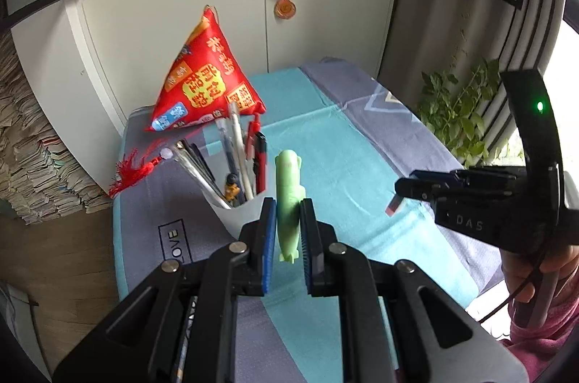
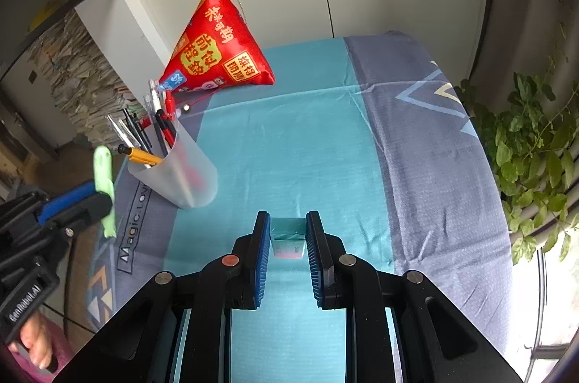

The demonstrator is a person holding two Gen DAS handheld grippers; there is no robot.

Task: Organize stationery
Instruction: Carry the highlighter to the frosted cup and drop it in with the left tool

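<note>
We hold a green pen (image 1: 288, 202) in the left gripper (image 1: 288, 205); its jaws are pinched on the pen's lower middle. The pen's long axis runs along the jaws and up out of them, nearly upright, its rounded end above the fingertips and its footed end below, between the pads. The cup (image 1: 239, 213) of pens stands just beyond and left of the left jaw, its rim close to the pen.

The right gripper (image 2: 288, 231) pinches a small eraser (image 2: 287, 240) between its fingertips, above the cloth (image 2: 307, 148); the cup sits ahead and left of those jaws, well apart.

Risks, as we judge them:
- The pen is gripped below its middle, so it may pivot in the pads if its top strikes a pen standing in the cup.
- The cup looks light and leans; a knock from the left jaw could tip it.
- Released before it is over the rim, the pen would fall onto the cloth.
- The eraser is held only at the fingertips and could slip out.
</note>
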